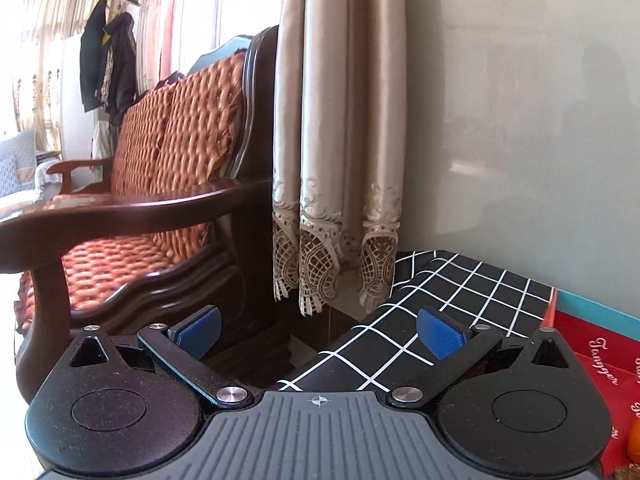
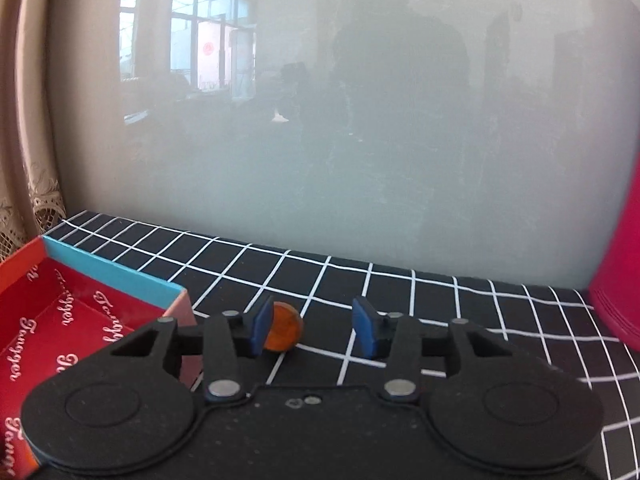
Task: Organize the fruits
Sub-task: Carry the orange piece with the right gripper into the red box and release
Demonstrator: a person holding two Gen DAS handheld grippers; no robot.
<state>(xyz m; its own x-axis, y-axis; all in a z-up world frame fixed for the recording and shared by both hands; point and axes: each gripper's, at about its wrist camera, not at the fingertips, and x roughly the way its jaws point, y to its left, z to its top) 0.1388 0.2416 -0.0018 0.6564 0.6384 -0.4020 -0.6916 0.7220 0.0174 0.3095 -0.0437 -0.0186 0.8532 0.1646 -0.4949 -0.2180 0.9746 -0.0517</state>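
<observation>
In the right wrist view a small orange fruit (image 2: 285,330) lies on the black grid tablecloth (image 2: 400,292), right beside the left blue pad. My right gripper (image 2: 312,330) is open and low over the cloth, with the fruit between its fingers, close to the left one. A red box with a blue rim (image 2: 108,272) stands open to its left. My left gripper (image 1: 320,332) is open and empty, held past the table's left corner. At the right edge of the left wrist view the red box (image 1: 592,344) and a bit of an orange fruit (image 1: 634,440) show.
A grey glossy wall (image 2: 320,120) stands behind the table. A pinkish-red object (image 2: 620,280) stands at the far right. A wooden sofa with orange cushions (image 1: 160,200) and a beige curtain (image 1: 340,140) are left of the table.
</observation>
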